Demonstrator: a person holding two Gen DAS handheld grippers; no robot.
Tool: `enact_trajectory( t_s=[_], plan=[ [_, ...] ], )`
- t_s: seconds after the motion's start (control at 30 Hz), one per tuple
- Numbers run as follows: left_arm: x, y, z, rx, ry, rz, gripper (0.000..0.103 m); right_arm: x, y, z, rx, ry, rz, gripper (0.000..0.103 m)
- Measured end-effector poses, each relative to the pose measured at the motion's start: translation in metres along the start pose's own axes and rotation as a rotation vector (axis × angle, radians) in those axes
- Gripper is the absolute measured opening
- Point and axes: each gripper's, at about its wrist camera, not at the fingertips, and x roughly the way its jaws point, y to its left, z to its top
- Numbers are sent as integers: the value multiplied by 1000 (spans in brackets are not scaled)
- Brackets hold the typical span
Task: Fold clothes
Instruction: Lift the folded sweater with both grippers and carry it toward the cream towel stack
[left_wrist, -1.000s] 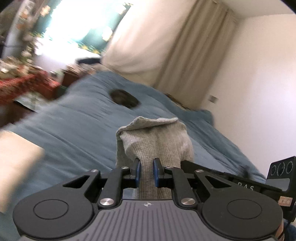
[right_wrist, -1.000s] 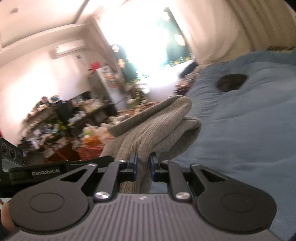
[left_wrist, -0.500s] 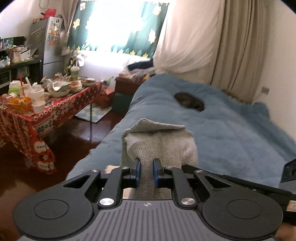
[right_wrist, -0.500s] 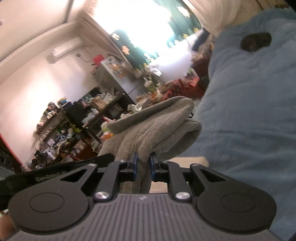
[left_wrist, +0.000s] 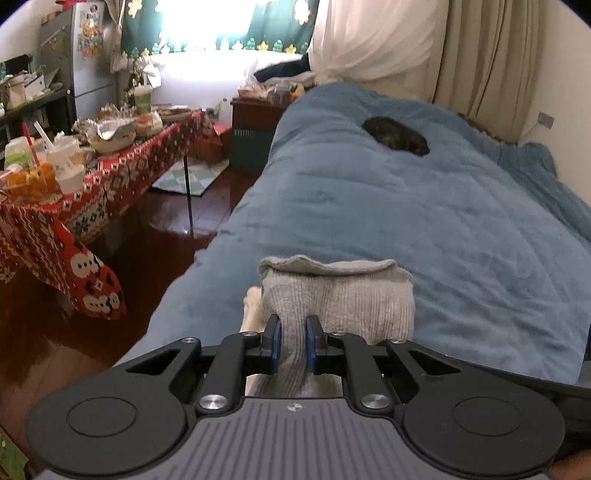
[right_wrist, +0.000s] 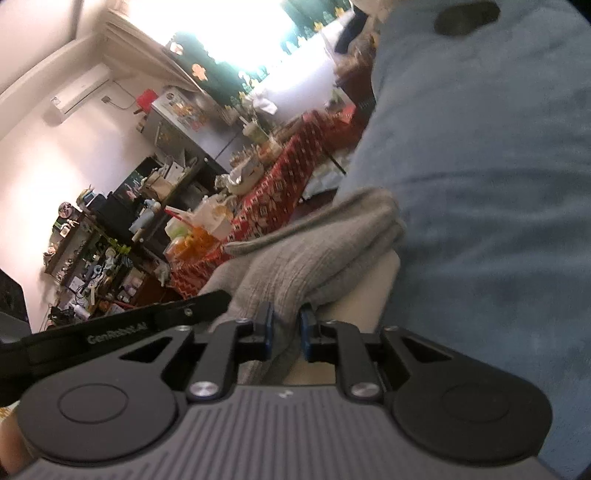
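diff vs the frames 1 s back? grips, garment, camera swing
Both cameras swung: the left wrist view turned from the wall and curtain toward the red-clothed table and floor; the right wrist view rolled, tilting the blue bedcover steeply. Nothing was let go or newly grasped. Unchanged: left gripper and right gripper each clamp the grey knit garment, and the dark patch lies on the bedcover.

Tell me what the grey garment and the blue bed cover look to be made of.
Grey garment: a ribbed knit, likely cotton or wool, matte; fine vertical ribs show where the left tongs pinch it. Blue bed cover: plush fleece or microfibre by its soft, matte nap.
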Motion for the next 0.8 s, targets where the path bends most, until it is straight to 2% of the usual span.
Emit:
enact_trajectory(
  t_s=[0.13,0.2,0.33,0.37,0.43,0.5,0.53,0.67,0.7,0.73,0.8],
  plan=[
    [-4,5,-3,-38,-14,-19,21,7,-17,0,19,-1,41,24],
    [-9,7,-3,-47,-23,-27,22,11,-25,0,29,-1,61,37],
    [-27,12,-2,-66,-59,-31,27,-4,-36,13,41,-26,76,39],
    [-31,12,-2,-68,-64,-23,27,-11,-39,18,37,-37,73,37],
    [-39,11,-1,-69,-77,-11,23,-25,-44,30,22,-60,66,26],
    [-42,4,-4,-45,-66,-26,17,-29,-41,43,-64,-78,41,15],
    [-43,0,-6,-32,-59,-35,12,-26,-37,50,-104,-78,31,14],
    [-47,-14,-12,23,-30,-68,12,-2,-27,59,-242,-11,29,14],
    [-44,-15,-14,37,-15,-50,12,7,-26,56,-262,15,26,14],
    [-39,-11,-21,35,8,-34,9,16,-27,52,-283,39,15,14],
    [-33,1,-29,-14,25,-52,8,27,-30,43,-318,66,-2,12]
  ],
)
